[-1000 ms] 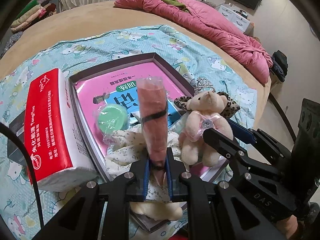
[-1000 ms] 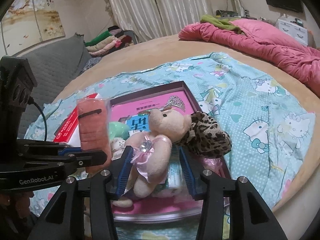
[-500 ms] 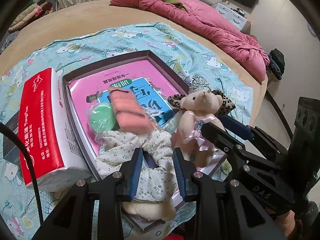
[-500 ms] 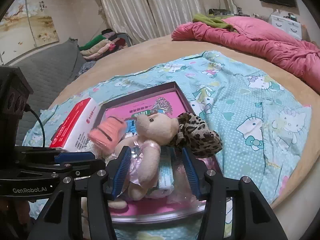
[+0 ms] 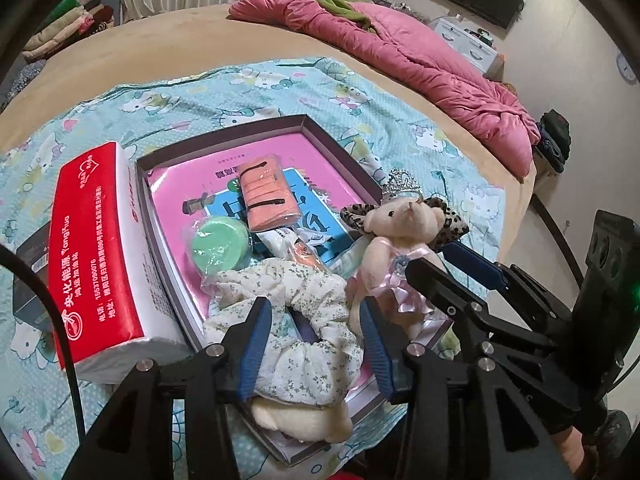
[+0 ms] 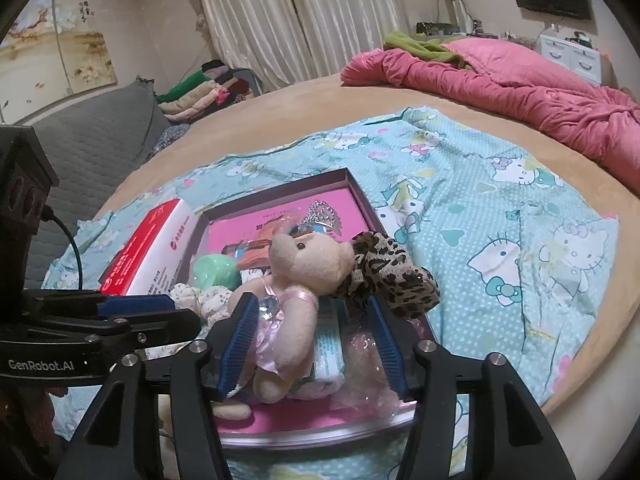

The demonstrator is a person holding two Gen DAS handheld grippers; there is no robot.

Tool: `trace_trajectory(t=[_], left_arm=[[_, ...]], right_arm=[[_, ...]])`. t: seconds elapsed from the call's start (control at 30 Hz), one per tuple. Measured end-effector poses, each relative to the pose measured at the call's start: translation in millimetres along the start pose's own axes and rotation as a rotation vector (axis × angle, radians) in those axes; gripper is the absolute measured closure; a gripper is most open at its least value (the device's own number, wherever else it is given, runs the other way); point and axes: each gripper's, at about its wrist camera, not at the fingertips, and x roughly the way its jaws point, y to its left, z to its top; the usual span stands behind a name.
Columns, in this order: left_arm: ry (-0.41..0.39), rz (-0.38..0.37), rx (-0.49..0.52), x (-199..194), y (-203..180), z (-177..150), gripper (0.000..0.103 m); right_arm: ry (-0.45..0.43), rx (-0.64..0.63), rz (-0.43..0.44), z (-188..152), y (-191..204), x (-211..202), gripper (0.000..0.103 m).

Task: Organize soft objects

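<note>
- Left gripper (image 5: 312, 344): jaws spread wide, nothing held, poised over the floral scrunchie (image 5: 292, 320) at the near end of the box (image 5: 340, 148)
- Right gripper (image 6: 312, 344): jaws wide, straddling the teddy bear (image 6: 296, 280) without clamping; contact of the left pad with the bear's dress cannot be confirmed
- Cream plush item (image 5: 300, 420) noted under the scrunchie, at the near box edge
- Mid-box: green round puff (image 5: 220, 244), orange wrapped pack (image 5: 268, 196) lying flat on the pink book (image 5: 320, 164)
- Leopard scrunchie (image 6: 384, 276) and tiara (image 5: 402, 184) draped over the right wall, not fully inside
- Tissue pack (image 5: 96, 256) outside, touching the left wall
- Judged well advanced; remaining: bear, leopard scrunchie to settle
</note>
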Motion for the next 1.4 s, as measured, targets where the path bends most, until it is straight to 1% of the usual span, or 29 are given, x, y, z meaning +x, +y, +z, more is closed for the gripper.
trace_trajectory(t=[0.07, 0.17, 0.23, 0.33, 0.5, 0.63, 0.67, 0.73, 0.8, 1.03, 1.17, 1.27, 1.4], left_arm=[[-0.004, 0.008, 0.001, -1.0, -0.4, 0.2, 0.056], [-0.012, 0.017, -0.003, -3.8, 0.5, -0.9, 0.049], [-0.018, 0.021, -0.006, -5.8, 1.6, -2.3, 0.045], [-0.021, 0.028, -0.015, -8.5, 3.9, -3.8, 0.042], [-0.031, 0.039, -0.031, -13.3, 7.7, -5.9, 0.038], [-0.042, 0.043, -0.033, -18.9, 8.7, -9.1, 0.028], [-0.045, 0.045, -0.035, -20.2, 8.6, -10.1, 0.027], [-0.046, 0.045, -0.036, -22.7, 8.7, -11.5, 0.021], [-0.05, 0.051, -0.038, -25.5, 9.5, -13.3, 0.019], [-0.066, 0.102, -0.054, -37.7, 15.0, -19.9, 0.017], [-0.082, 0.124, -0.064, -48.8, 19.1, -23.6, 0.016], [-0.094, 0.124, -0.073, -58.5, 22.9, -26.6, 0.015], [-0.124, 0.151, -0.077, -75.1, 26.6, -31.5, 0.015]], right_arm=[[-0.004, -0.003, -0.002, 0.5, 0.4, -1.1, 0.043], [-0.012, -0.005, -0.012, 1.2, 0.7, -2.6, 0.04], [-0.016, -0.004, -0.021, 1.8, 0.8, -4.1, 0.036], [-0.023, -0.005, -0.036, 2.2, 1.0, -6.8, 0.031], [-0.019, -0.016, -0.062, 2.0, 3.6, -7.1, 0.029], [-0.016, -0.023, -0.076, 2.3, 6.5, -8.2, 0.028], [-0.015, -0.025, -0.08, 2.3, 8.0, -8.9, 0.028], [-0.021, -0.031, -0.094, 2.5, 11.2, -11.3, 0.027], [-0.033, -0.039, -0.111, 3.5, 14.0, -14.8, 0.026], [-0.059, -0.039, -0.142, 9.4, 20.9, -27.3, 0.025], [-0.072, -0.056, -0.146, 13.3, 31.0, -35.8, 0.024], [-0.079, -0.076, -0.148, 17.0, 41.5, -43.2, 0.024], [-0.091, -0.096, -0.146, 22.3, 54.1, -54.0, 0.024]])
